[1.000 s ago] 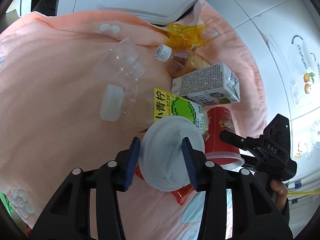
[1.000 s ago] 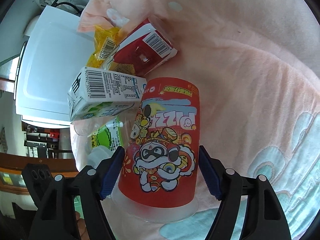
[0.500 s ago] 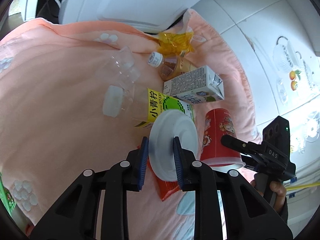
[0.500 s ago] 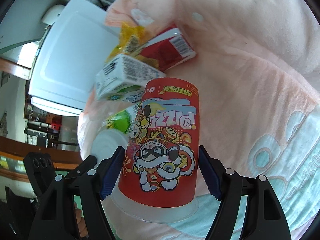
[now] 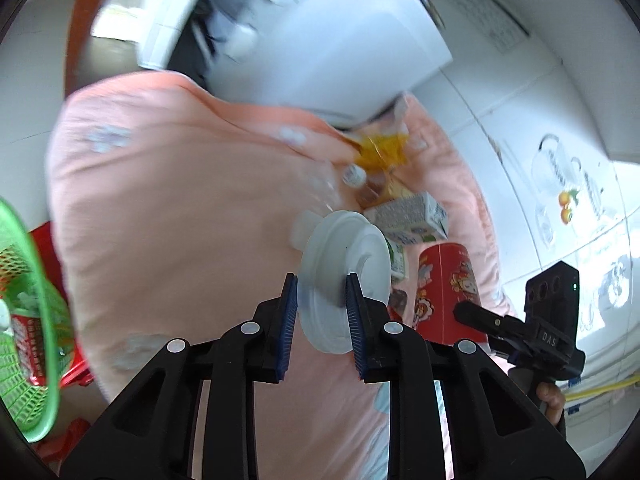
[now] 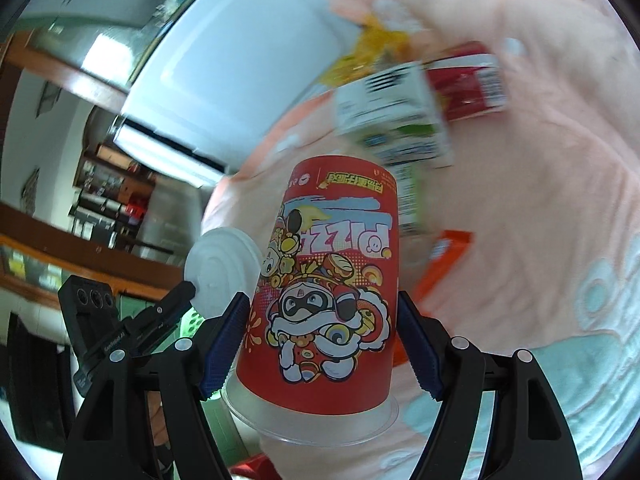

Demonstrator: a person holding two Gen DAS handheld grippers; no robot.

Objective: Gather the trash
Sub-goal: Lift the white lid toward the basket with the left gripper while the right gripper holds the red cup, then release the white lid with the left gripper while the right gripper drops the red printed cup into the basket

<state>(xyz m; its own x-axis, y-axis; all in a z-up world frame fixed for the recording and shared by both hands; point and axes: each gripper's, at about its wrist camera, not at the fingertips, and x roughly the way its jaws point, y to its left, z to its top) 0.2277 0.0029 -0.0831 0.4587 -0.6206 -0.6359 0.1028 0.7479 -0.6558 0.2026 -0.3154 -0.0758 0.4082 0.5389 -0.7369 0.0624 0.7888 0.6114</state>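
Left tool [image 5: 322,312] clamped on light, flexible lid [image 5: 344,276]; right tool [image 6: 320,340] grips crushable cup [image 6: 328,280] mid-wall, squeeze gently.

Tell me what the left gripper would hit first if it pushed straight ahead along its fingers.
Beyond the white lid it holds, the left gripper probably meets the pink blanket near the clear bottle's white cap; depth is unclear.

The blanket [image 5: 192,208] is peach pink with pale flower patches and a light teal motif. The cup [image 6: 332,280] is bright red, printed with a cartoon masked figure in white, yellow and blue. The lid [image 5: 344,256] is plain white. The basket [image 5: 28,312] is vivid green mesh. The gripper pads [image 5: 289,328] are dark blue on black.
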